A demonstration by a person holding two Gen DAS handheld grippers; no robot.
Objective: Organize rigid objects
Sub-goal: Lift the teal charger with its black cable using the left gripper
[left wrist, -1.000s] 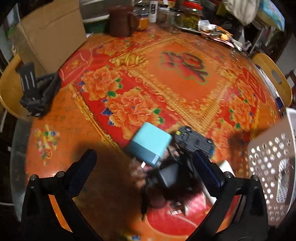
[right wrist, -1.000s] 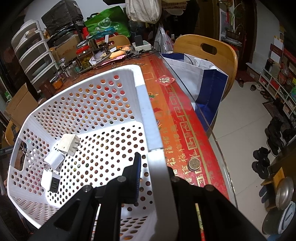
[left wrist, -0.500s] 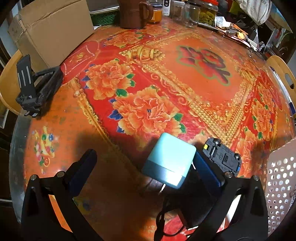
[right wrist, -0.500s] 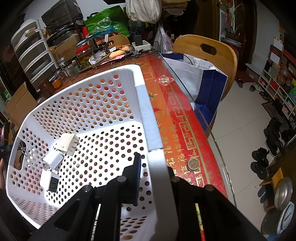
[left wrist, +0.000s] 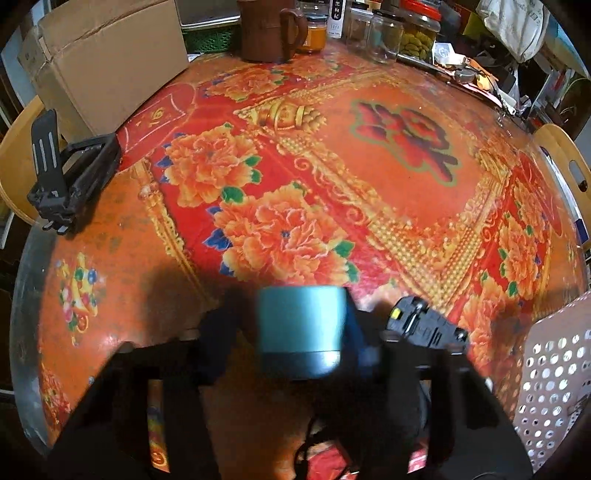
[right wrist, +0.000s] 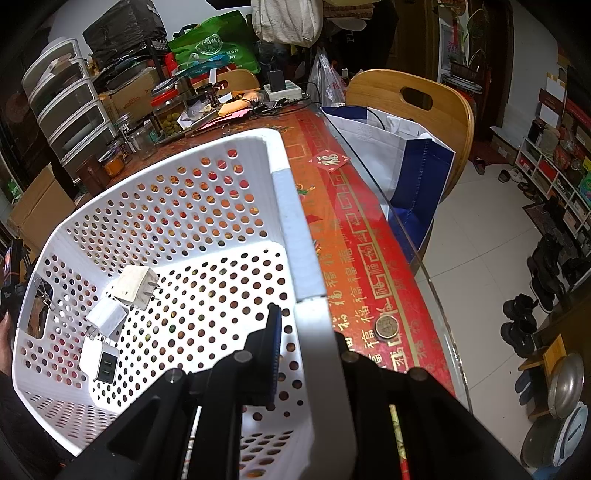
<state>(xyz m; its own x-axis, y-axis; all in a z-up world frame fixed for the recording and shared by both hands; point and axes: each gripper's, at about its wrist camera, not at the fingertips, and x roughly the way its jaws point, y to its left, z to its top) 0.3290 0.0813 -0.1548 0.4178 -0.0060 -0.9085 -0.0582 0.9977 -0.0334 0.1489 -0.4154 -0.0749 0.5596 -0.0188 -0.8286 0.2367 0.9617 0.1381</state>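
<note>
The teal charger block (left wrist: 301, 328) sits between the fingers of the left gripper (left wrist: 295, 343), whose jaws appear pressed against its two sides, though motion blur softens the contact; it is near the worktop's front edge in the left wrist view. Just to its right lies a black adapter (left wrist: 424, 326) with a yellow mark, and a dark cable tangle (left wrist: 332, 439) shows below between the gripper's arms. Beyond them the floral worktop (left wrist: 332, 166) lies open across its middle as far as the jars (left wrist: 384, 33) and the brown mug (left wrist: 266, 29) at the far edge. A cardboard box (left wrist: 107, 59) fills the far left corner, and a black folding stand (left wrist: 66, 181) rests at the left edge. The white perforated basket (right wrist: 280, 206) stands at the right edge of the worktop; the right gripper (right wrist: 306, 343) is clamped on its right rim, one finger inside and one outside the wall. Inside, three white chargers (right wrist: 135, 286) lie together near the basket's left wall, leaving most of its floor bare. A coin (right wrist: 386, 326) lies on the red border strip between the basket and the worktop's glass edge, with a wooden chair (right wrist: 417, 107) and a white-and-blue bag (right wrist: 399, 162) just past that edge.
</note>
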